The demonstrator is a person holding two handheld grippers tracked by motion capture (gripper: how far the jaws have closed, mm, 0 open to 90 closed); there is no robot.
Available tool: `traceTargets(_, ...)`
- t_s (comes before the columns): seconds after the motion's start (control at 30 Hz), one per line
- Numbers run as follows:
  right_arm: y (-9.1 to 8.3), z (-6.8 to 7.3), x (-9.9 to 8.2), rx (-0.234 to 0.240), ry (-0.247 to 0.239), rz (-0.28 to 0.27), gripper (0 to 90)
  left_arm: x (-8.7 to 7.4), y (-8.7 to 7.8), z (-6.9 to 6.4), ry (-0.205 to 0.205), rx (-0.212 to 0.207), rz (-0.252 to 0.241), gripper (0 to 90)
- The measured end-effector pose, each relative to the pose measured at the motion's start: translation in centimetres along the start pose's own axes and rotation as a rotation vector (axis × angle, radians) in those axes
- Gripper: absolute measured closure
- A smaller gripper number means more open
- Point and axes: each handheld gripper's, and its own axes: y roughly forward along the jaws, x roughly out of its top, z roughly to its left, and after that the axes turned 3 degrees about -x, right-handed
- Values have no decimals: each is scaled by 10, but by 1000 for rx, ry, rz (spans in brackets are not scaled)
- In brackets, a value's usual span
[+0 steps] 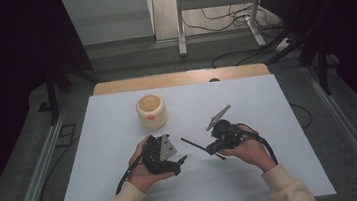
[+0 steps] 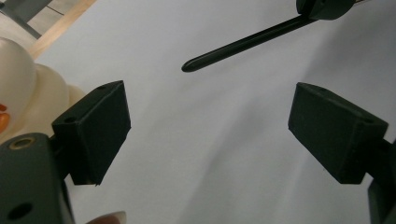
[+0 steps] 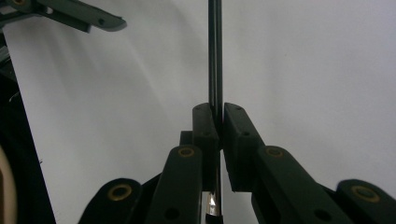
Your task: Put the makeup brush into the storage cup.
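Black rod (image 3: 215, 56), thin and straight, is pinched between the pads of the right gripper (image 3: 216, 122), whose jaws are pressed together on it; in the right gripper view the rod runs straight ahead from the jaws, with a short shiny end showing behind the pads. In the high view the rod (image 1: 194, 144) sticks out from the right gripper (image 1: 213, 148) toward the left gripper (image 1: 179, 162), its tip ending just short of it and above the white worktop (image 1: 247, 103). The right hand (image 1: 248, 149) cups its gripper from the far side, forearm coming in from below (cream sleeve at the wrist). The left hand (image 1: 142, 168) holds its gripper from underneath, turned toward the rod. In the left gripper view the left gripper (image 2: 210, 130) stands spread wide with nothing between the pads, and the rod's rounded tip (image 2: 187, 66) lies ahead of the jaws. A cream cup with an orange mark (image 1: 151, 111) stands beyond the left gripper, apart from it.
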Motion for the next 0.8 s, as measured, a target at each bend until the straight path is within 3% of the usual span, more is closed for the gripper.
traceTargets(0.8,5,8,3,27,-26,39,837,6,25,-6,90,-33,57,147)
